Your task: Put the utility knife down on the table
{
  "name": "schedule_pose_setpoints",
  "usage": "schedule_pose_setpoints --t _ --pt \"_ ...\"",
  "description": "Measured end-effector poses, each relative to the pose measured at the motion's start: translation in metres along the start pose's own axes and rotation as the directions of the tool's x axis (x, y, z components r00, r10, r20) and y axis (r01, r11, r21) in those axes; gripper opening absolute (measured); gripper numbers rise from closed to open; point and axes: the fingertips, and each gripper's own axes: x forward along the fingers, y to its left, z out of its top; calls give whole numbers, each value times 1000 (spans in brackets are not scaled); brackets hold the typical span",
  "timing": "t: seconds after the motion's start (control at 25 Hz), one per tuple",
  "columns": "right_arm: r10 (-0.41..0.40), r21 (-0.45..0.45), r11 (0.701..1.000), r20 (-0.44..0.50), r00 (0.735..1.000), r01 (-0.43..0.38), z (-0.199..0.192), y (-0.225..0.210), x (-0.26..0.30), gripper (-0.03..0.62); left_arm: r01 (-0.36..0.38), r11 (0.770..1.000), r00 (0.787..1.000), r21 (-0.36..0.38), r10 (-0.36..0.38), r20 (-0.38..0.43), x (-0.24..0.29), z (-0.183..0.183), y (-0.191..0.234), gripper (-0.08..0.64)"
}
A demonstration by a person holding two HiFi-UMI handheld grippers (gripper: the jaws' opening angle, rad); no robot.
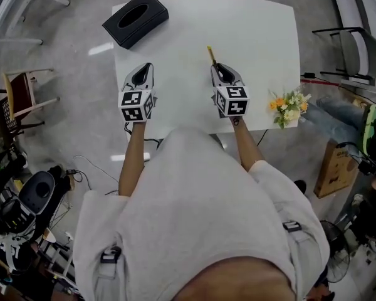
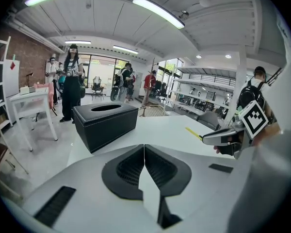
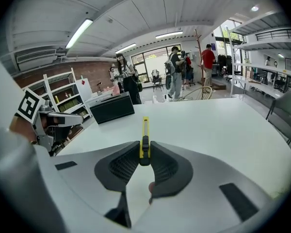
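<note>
A yellow utility knife point(image 3: 144, 141) with a black slider sticks forward from between the jaws of my right gripper point(image 3: 144, 160), which is shut on its rear end. From the head view the knife point(image 1: 211, 54) points away over the white table point(image 1: 257, 49), and the right gripper point(image 1: 224, 73) is over the table's middle near the front. My left gripper point(image 1: 141, 74) hovers at the table's left side. Its jaws point(image 2: 144, 155) are pressed together with nothing between them. The left gripper view also shows the knife point(image 2: 193, 133) tip beyond the right gripper point(image 2: 223, 139).
A black tissue box point(image 1: 135, 17) sits on the far left corner of the table. A small bunch of yellow and white flowers point(image 1: 289, 107) stands at the front right edge. Chairs, shelves and people surround the table at a distance.
</note>
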Motion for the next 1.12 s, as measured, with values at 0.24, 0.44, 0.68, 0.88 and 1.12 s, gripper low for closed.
schedule_pose_setpoints --t 0.24,0.44,0.68,0.88,1.12 --pt "-2 7 1000 -38 999 3 -17 1 5 83 5 1000 1000 -11 -5 -13 0 -11 -2 21" --pt "3 -3 1000 -71 997 -4 -26 3 14 83 1 1000 1000 -22 -2 -14 -4 -17 -5 21" --pt "4 -24 1000 -108 994 -6 -27 4 29 84 -4 1000 1000 -30 4 -4 -9 -15 -4 21" --pt "-4 -52 999 -139 990 -3 -24 2 45 84 -11 999 1000 -34 11 3 -11 -14 -2 21" --pt "-18 -77 997 -194 981 3 -26 3 64 84 -12 999 1000 -40 12 4 -12 -14 2 21"
